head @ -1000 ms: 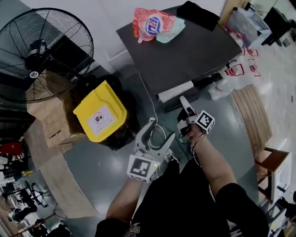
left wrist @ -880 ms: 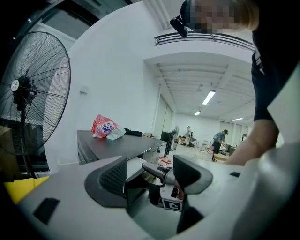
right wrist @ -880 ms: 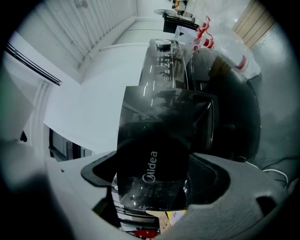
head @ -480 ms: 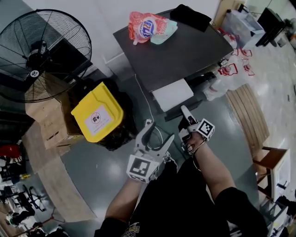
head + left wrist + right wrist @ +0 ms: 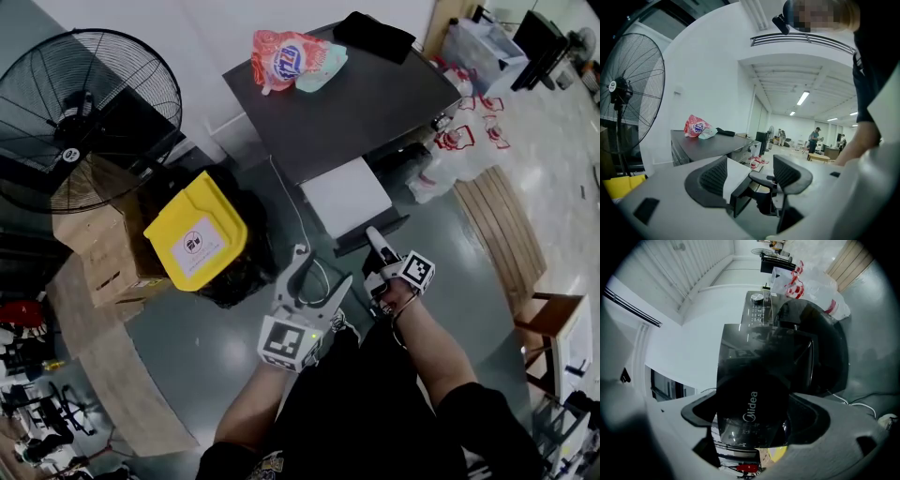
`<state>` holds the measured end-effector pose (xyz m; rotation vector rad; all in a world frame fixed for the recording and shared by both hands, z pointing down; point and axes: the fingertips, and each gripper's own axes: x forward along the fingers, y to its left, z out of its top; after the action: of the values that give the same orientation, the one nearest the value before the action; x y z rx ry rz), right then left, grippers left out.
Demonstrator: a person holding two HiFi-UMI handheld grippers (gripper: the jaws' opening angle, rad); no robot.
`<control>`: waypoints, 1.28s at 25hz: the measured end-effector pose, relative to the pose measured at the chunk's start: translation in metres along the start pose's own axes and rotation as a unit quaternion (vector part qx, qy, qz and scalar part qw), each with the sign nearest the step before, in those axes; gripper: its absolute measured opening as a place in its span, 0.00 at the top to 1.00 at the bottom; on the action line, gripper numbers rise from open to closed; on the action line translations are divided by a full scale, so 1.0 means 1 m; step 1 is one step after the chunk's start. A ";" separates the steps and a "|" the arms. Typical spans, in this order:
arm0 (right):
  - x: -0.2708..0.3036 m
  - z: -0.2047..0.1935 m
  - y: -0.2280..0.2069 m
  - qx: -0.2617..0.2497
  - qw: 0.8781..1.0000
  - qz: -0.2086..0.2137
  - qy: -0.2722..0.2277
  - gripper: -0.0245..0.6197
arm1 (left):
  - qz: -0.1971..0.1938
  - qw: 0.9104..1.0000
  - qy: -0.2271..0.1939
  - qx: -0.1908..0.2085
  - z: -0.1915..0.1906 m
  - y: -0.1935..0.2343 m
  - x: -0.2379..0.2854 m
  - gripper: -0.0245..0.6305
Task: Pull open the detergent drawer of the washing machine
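Detergent drawer (image 5: pixel 345 197): centre of the head view, standing out of the washing machine (image 5: pixel 356 94). Its white top shows. Its long axis runs from the machine's front down and slightly right, with the dark front panel toward the person.
Right gripper (image 5: pixel 375 246): pinching that front panel.
Left gripper (image 5: pixel 324 265): spread, holding nothing, just lower left of the drawer.
Yellow bin (image 5: pixel 195 241): left of the machine.
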<state>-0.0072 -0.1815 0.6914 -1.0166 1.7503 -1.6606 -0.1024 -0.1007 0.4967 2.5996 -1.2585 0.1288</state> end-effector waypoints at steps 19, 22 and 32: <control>-0.031 0.012 0.075 -0.344 0.933 -0.040 0.103 0.88 | 0.016 1.000 -0.024 -0.012 0.016 0.000 0.001 0.54; -0.034 0.013 0.120 -0.455 0.883 -0.005 0.117 0.96 | 0.029 0.999 -0.022 -0.012 0.018 -0.002 0.005 0.54; -0.085 0.025 0.231 -0.629 0.755 0.115 0.142 0.96 | 0.100 0.994 -0.034 -0.016 0.038 -0.049 0.027 0.91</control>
<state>0.0235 -0.1360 0.4500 -0.9331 3.1181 -0.2609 -0.0483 -0.1019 0.4558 2.4646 -1.5308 0.0551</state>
